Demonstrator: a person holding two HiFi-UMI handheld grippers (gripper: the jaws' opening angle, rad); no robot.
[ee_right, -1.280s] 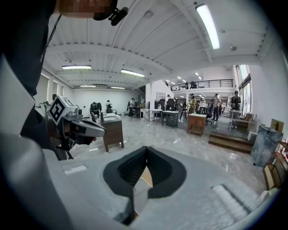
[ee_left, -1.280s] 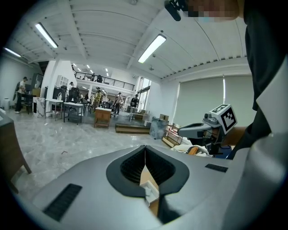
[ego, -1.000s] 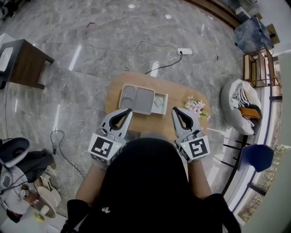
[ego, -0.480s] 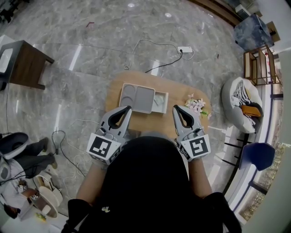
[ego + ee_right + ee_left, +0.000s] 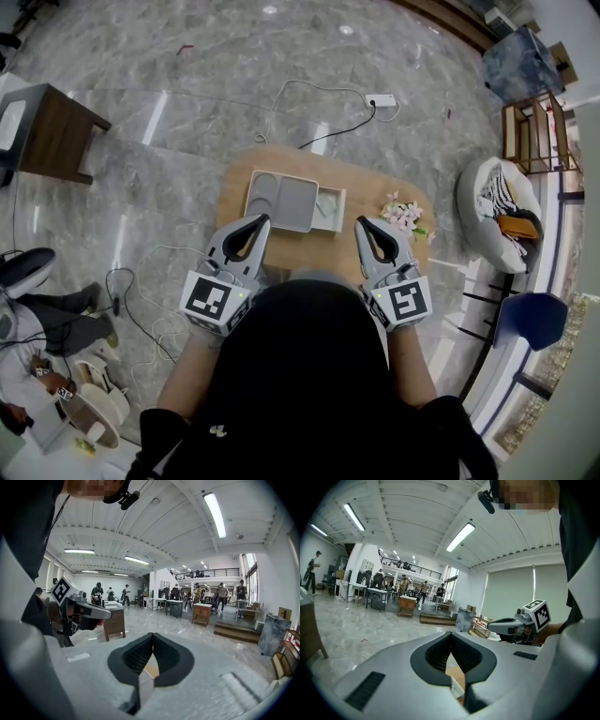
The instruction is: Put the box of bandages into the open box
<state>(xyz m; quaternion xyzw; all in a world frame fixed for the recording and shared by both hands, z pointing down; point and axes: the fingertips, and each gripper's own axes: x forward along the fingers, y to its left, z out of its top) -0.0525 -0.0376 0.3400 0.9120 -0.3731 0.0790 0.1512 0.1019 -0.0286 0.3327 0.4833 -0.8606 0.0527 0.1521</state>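
A flat grey-white open box (image 5: 279, 202) lies on the oval wooden table (image 5: 375, 187). A smaller pale green-white piece (image 5: 329, 208) sits against its right end; I cannot tell whether this is the box of bandages. My left gripper (image 5: 264, 221) hovers just short of the box's near left corner, shut and empty. My right gripper (image 5: 360, 225) is level with it, to the right of the box, also shut on nothing. In the left gripper view the jaws (image 5: 451, 633) meet at the tips, and in the right gripper view the jaws (image 5: 152, 634) meet too.
A small bunch of pink and white flowers (image 5: 403, 218) lies on the table's right end. A white power strip with cables (image 5: 380, 104) trails on the marble floor beyond. A dark side table (image 5: 52, 131) stands far left, a round chair (image 5: 495, 220) right.
Both grippers stay almost where they were, still shut. A person at the left edge of the floor has shifted position.
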